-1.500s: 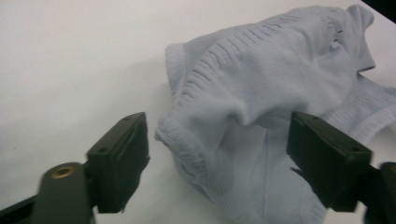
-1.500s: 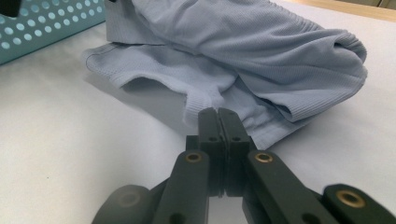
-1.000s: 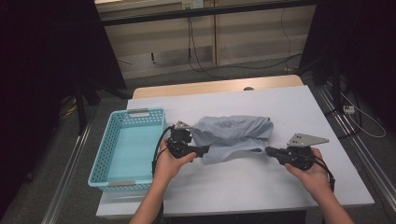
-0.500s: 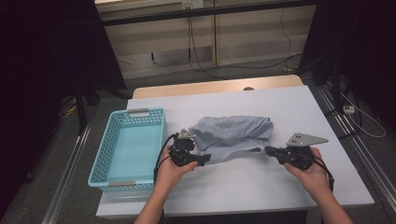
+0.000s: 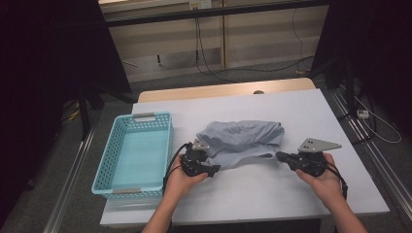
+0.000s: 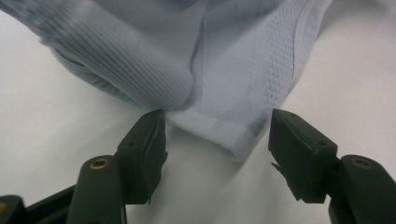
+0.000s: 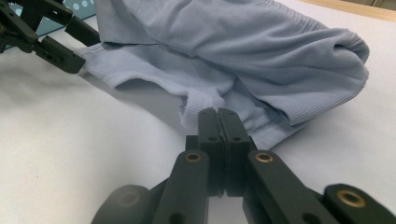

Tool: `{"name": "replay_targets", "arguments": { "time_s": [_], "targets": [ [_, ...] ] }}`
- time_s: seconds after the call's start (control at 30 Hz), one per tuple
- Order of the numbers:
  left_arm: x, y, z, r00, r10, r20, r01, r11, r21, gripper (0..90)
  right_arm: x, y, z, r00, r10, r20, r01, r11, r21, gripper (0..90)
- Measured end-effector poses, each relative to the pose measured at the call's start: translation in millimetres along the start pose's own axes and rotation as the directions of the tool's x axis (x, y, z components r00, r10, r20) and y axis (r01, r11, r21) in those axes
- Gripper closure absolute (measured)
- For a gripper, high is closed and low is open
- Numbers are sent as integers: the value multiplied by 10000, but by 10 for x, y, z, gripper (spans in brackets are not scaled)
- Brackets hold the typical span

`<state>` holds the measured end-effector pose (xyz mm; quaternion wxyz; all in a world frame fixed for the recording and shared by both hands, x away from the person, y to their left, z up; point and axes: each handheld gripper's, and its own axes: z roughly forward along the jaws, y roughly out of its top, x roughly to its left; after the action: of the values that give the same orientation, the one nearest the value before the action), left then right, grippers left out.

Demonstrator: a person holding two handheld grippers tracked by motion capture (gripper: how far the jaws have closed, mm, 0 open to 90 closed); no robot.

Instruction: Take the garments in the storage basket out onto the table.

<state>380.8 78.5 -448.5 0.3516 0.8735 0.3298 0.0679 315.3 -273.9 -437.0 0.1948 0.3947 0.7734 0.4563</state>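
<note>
Now working on a second grip on the grey-blue garment [image 5: 243, 138], lying crumpled mid-bench, just right of the light-blue basket [image 5: 145, 117] and apart from it. Holding the right claw [image 5: 280, 156] clenched at the garment's near right edge, jaws pressed flat together in the right gripper view, with a small tuck of ribbed hem drawn up to the tips and seemingly being pinched there. Bringing the left claw [image 6: 217, 126] low over the bench [image 5: 272, 194] at the near left corner of the cloth, jaws having just been closing but not gripping yet: released, with the folded hem corner [image 6: 233, 140] sitting between the pads, the left pad brushing or nearly brushing the fabric, the right pad standing off it.

Judging the step as taking hold of two points on the hem, probably ahead of lifting or spreading the garment. Needing, next, the left jaws squeezing fully onto that hem corner, catching the thick ribbed band rather than sliding off the loose layer above it, and staying low enough to avoid scraping the bench. Then likely raising both hands together, keeping the cloth taut between them.

Working on a plain white, smooth surface with a wooden strip along the far edge. Standing in a dim room, with dark drapes on both sides, cables [image 5: 204, 43] trailing across the floor beyond, and metal rails running alongside the bench.
</note>
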Motion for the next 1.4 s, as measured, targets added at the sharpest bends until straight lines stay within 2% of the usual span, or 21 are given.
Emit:
{"name": "replay_targets", "arguments": {
  "time_s": [0.3,0.37,0.57,0.7,0.83,1.03,1.17,1.4],
  "targets": [
    [13,-38,-25,9998,-98,183,95,9998,158,393,-14,8,-20,10000,47,83,-46,10000,-87,900],
    [5,-49,-7,9995,-153,292,144,9995,292,433,-16,10,-24,9999,58,108,-57,9999,-108,900],
    [-17,-34,-4,9993,-227,286,219,9994,284,564,-15,14,-25,9999,43,107,-42,9999,-114,899],
    [-7,-14,-26,9965,-550,635,532,9981,303,688,-21,15,-26,9999,16,106,-14,9999,-106,899],
    [-11,15,-46,9953,-518,818,485,9979,429,767,-26,17,-30,9999,1,104,0,9999,-112,899],
    [39,114,-198,9932,-699,929,710,9974,-84,822,-39,23,-46,9999,-2,149,5,9999,-165,899],
    [104,178,-300,9897,-1011,1012,1073,9925,-577,852,-54,38,-62,9998,-22,205,28,9996,-268,899],
    [177,322,-464,9829,-1264,1340,1438,9812,-1291,878,-45,168,-182,9979,-221,615,289,9934,-1109,900]
  ]
}}
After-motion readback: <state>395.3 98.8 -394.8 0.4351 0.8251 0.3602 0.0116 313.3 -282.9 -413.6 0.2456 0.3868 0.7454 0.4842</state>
